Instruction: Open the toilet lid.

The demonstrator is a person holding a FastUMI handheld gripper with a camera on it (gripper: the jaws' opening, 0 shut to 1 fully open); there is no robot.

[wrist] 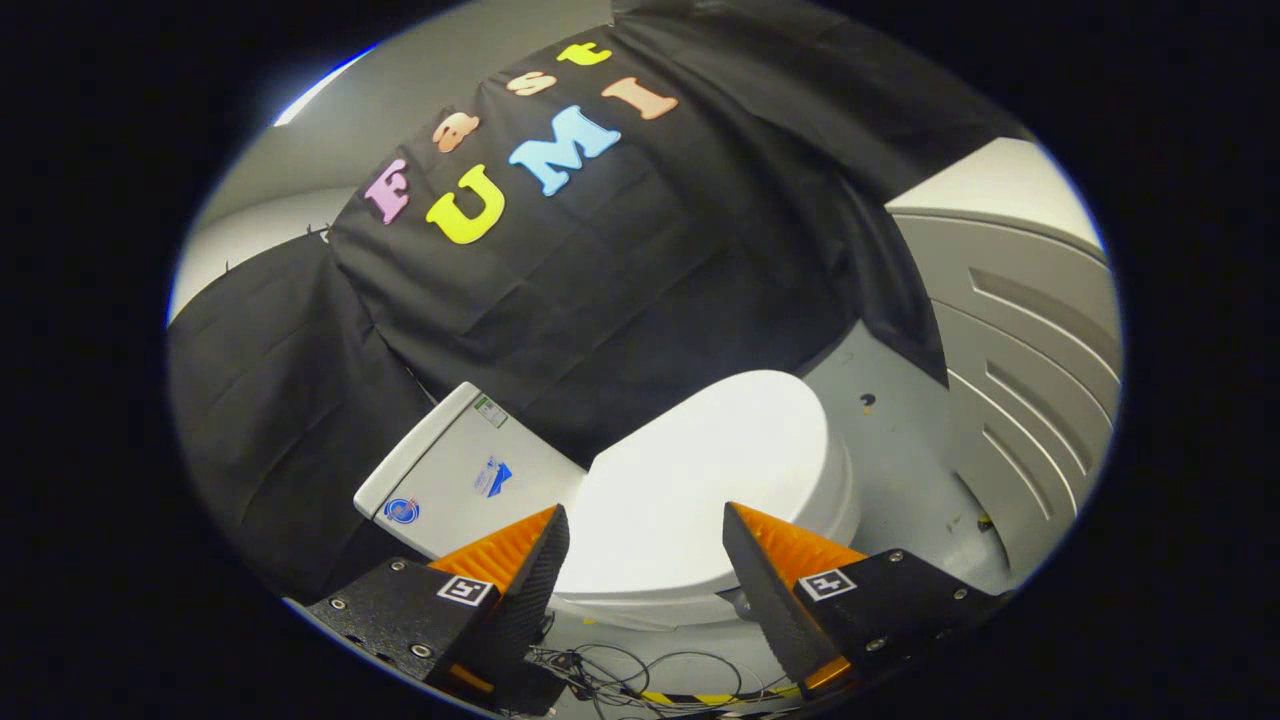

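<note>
A white toilet stands on the grey floor just ahead of my fingers. Its lid [690, 480] lies flat and closed over the bowl. The white tank [455, 470] with small stickers rises behind it, against the black cloth wall. My gripper [645, 535] hovers above the near side of the lid, open, with a wide gap between the two orange-and-black fingers [520, 560]. Nothing is held between them; the lid's surface shows through the gap.
Grey floor [900, 450] runs beside the toilet, with a small dark spot on it. A grey ribbed panel [1030, 360] curves up beyond that floor. Loose thin cables [620, 670] and a yellow-black striped tape lie on the floor below the fingers.
</note>
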